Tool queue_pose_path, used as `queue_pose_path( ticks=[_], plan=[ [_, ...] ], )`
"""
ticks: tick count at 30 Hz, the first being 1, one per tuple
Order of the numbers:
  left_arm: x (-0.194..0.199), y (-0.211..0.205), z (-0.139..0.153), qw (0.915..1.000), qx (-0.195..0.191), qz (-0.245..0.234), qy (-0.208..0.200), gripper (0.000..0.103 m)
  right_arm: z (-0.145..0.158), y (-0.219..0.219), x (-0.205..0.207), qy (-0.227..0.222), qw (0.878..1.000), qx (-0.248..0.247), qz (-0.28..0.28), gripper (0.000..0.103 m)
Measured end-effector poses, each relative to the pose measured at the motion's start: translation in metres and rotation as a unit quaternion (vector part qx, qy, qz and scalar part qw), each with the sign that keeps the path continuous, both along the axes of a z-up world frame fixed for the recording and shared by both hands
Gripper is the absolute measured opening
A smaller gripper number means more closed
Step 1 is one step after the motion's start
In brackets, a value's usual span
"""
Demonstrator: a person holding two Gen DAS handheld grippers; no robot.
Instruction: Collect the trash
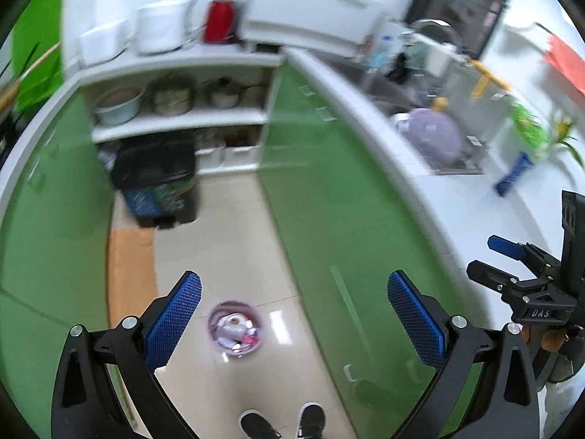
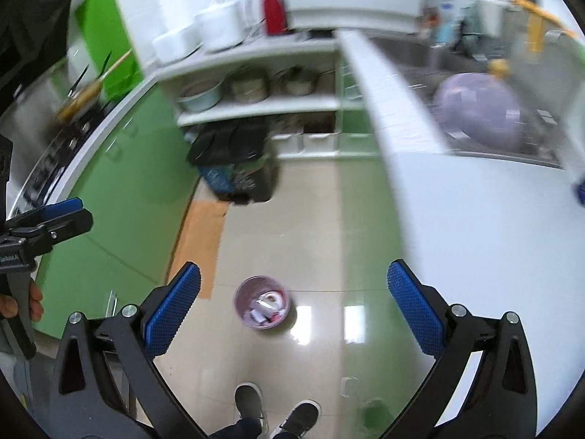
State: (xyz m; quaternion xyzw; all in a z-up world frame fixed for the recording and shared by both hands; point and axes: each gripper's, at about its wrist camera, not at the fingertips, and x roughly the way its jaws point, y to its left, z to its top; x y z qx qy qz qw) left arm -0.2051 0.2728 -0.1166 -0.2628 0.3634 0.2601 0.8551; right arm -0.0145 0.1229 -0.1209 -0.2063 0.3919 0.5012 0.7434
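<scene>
We see green cabinets (image 1: 321, 190) lining a tiled floor (image 2: 310, 219), open shelves (image 1: 179, 117) holding pots, a red kettle (image 1: 218, 20) beside a white rice cooker (image 1: 161, 25), and a lilac bowl (image 2: 479, 109) in the sink.

both wrists high, facing floor bin (image 1: 236, 328)

The right gripper (image 2: 292, 303) fills the lower frame, jaws wide apart, holding nothing. Between them, on the tiled floor (image 2: 318, 226), stands a small purple bin (image 2: 262, 307) of scraps. The left gripper (image 2: 55, 216) shows at left edge.
</scene>
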Motion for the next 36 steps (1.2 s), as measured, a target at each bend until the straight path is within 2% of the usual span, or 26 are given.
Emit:
queue_pose_path(
  ticks=[5,8,12,15,20,26,30,36],
  plan=[
    [0.044,-0.041,0.039,0.9975,0.008,-0.069,-0.018,0.098,0.047,-0.085,0.037,-0.025,0.996,0.006,-0.081,0.100],
    [0.072,-0.073,0.056,0.9918,0.018,-0.126,-0.018,0.098,0.068,-0.138,0.050,-0.033,0.990,0.011,-0.134,0.100],
    [0.110,-0.122,0.079,0.9758,0.037,-0.214,-0.023,0.098,0.085,-0.194,0.059,-0.043,0.981,0.013,-0.191,0.100],
    [0.128,-0.145,0.092,0.9652,0.046,-0.256,-0.025,0.098,0.093,-0.234,0.061,-0.047,0.972,0.016,-0.231,0.100],
    [0.154,-0.179,0.102,0.9471,0.059,-0.315,-0.013,0.098,0.102,-0.273,0.064,-0.051,0.960,0.021,-0.276,0.100],
    [0.170,-0.209,0.112,0.9344,0.064,-0.350,-0.014,0.098,0.115,-0.298,0.060,-0.055,0.954,0.029,-0.294,0.100],
    [0.178,-0.223,0.116,0.9322,0.057,-0.357,-0.012,0.098,0.123,-0.314,0.056,-0.064,0.950,0.030,-0.303,0.100],
    [0.187,-0.239,0.126,0.9275,0.074,-0.366,-0.016,0.098,0.132,-0.329,0.058,-0.068,0.949,0.043,-0.306,0.100]
  ],
)
